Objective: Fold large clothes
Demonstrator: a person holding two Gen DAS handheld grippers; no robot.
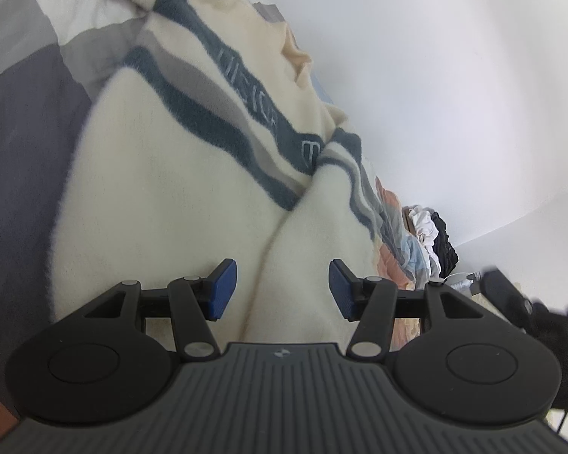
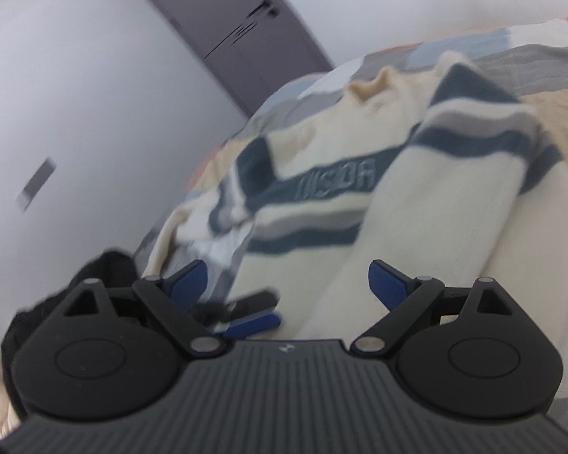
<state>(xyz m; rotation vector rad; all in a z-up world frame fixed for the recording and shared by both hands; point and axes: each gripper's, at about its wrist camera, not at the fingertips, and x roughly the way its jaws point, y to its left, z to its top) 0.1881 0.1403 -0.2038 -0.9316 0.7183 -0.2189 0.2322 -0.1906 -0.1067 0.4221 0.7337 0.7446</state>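
A large cream sweater (image 1: 163,196) with dark blue and grey stripes lies spread on a bed. In the right wrist view one side of the sweater (image 2: 435,189) is folded in over the lettered chest stripe. My left gripper (image 1: 282,289) hovers low over the cream hem part. Its blue pads stand apart, a soft ridge of fabric runs between them, and they do not pinch it. That left gripper (image 2: 252,312) also shows, blurred, in the right wrist view. My right gripper (image 2: 287,283) is open wide just above the folded part, with nothing gripped.
A patchwork bed cover (image 1: 22,38) in grey, white and orange lies under the sweater. A pile of white and black clothes (image 1: 435,234) sits at the bed's far end. White walls and a grey cabinet door (image 2: 246,26) stand behind the bed.
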